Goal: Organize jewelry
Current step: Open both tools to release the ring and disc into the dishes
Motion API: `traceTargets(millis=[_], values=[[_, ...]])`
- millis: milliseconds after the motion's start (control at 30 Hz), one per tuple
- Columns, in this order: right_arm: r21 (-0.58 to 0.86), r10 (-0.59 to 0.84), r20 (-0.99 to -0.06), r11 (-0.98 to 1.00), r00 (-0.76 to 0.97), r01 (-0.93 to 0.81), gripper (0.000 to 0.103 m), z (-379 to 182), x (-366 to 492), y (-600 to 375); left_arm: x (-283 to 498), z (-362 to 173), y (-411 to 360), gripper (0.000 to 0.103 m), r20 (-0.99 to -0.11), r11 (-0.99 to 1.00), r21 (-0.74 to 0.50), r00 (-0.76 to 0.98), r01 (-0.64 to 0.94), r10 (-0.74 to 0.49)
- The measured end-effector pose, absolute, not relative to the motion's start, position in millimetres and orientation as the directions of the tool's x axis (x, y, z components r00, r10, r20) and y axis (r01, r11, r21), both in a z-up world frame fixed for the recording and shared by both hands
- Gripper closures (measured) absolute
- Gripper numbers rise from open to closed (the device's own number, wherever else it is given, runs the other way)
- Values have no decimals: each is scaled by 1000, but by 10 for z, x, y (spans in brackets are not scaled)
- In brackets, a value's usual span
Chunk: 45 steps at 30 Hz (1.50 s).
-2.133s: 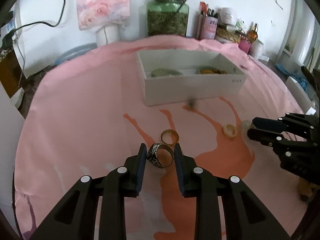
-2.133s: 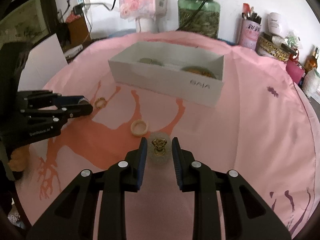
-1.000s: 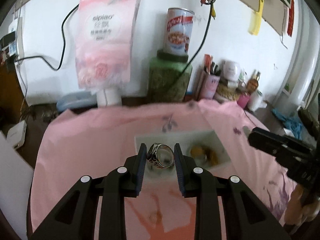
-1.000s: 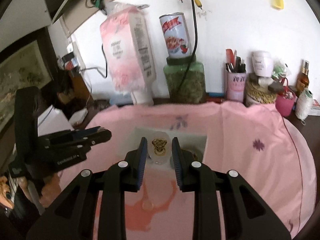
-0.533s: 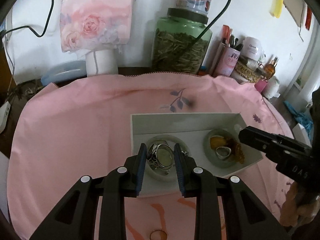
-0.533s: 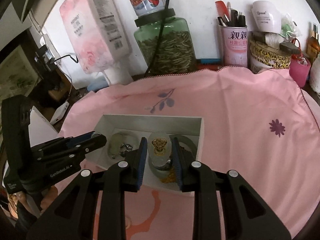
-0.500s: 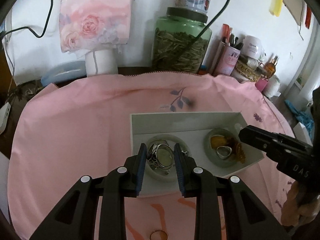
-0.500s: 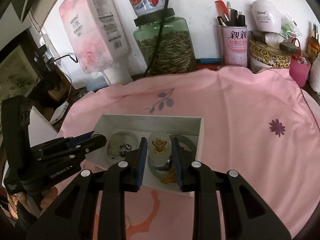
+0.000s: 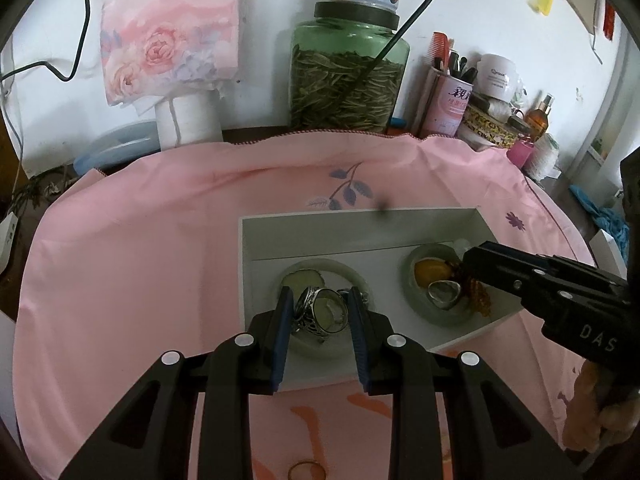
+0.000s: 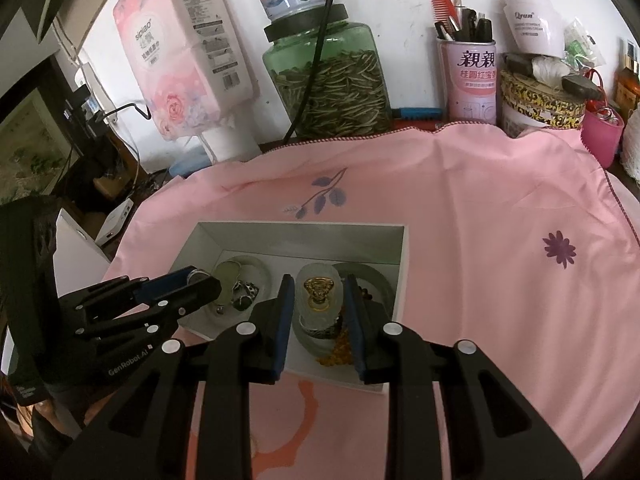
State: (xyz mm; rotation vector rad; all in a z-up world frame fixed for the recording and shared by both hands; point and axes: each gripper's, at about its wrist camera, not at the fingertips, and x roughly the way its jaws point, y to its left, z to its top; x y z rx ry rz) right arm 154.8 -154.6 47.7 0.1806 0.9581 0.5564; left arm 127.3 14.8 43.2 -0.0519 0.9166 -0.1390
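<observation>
My left gripper (image 9: 319, 308) is shut on a chunky silver ring (image 9: 320, 309), held over the left green bangle (image 9: 356, 276) inside the white box (image 9: 360, 228). My right gripper (image 10: 316, 300) is shut on a frosted piece with a gold ornament (image 10: 318, 290), over the right green bangle (image 10: 374, 276) in the same box (image 10: 296, 236). Each gripper shows in the other's view: the right one (image 9: 476, 258) at the box's right end, the left one (image 10: 200, 284) at its left end. A silver ring (image 9: 444, 292) and amber pieces (image 9: 430, 270) lie in the right bangle.
A plain gold ring (image 9: 306, 471) lies on the pink cloth (image 9: 140, 260) in front of the box. Along the wall stand a green jar (image 9: 348, 76), a tissue pack (image 9: 172, 32), a pink cup of combs (image 9: 448, 100) and small bottles.
Both grippers came down from above the table toward the box with their pieces still gripped; over the last half second they have held still above the bangles.
</observation>
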Motion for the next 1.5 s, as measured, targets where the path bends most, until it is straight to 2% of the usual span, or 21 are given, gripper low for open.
traceTargets(millis=[833,933,1200,1500], values=[[359,506,-729,856,461,-371,78,435,1543,-1520,1249,407,62,75,-780,993,-65,615,101,-114],[355,504,-724,858,471,-372,72,459,1532,-1531,1233,415,57,70,-774,994,-55,625,96,-104],[344,498,-725,860,476,-377,72,476,1505,-1515,1184,449,40,67,-763,995,-35,641,94,-87],[333,493,-717,863,492,-380,70,523,1476,-1512,1096,528,-8,55,-733,996,2,678,88,-59]])
